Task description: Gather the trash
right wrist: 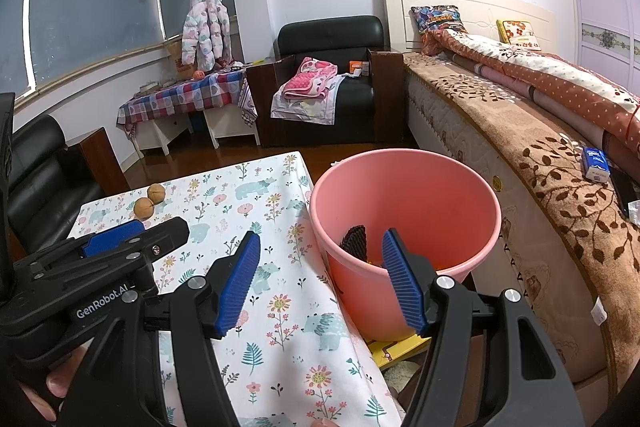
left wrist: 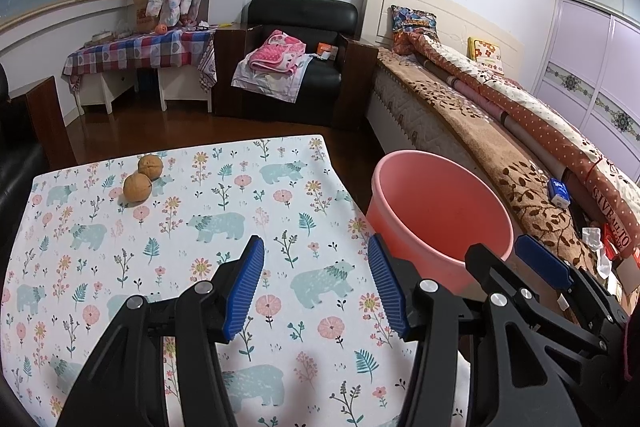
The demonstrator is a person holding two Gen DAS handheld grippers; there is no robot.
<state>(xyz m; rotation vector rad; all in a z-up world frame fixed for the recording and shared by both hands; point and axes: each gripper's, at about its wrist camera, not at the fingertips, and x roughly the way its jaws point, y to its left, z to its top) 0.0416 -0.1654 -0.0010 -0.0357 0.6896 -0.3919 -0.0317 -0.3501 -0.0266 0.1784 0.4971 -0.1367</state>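
I see both sets of fingers released, nothing gripped | left gripper (left wrist: 316,283) over worktop (left wrist: 120,267) | walnuts (left wrist: 143,177) at far corner, well apart | right gripper (right wrist: 320,277) by pink bucket (right wrist: 404,195), dark item (right wrist: 355,241) inside

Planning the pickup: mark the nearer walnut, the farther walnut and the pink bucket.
nearer walnut (left wrist: 137,187), left wrist view, middle of its shell.
farther walnut (left wrist: 150,167), left wrist view, middle of its shell.
pink bucket (right wrist: 404,157), right wrist view, far rim.
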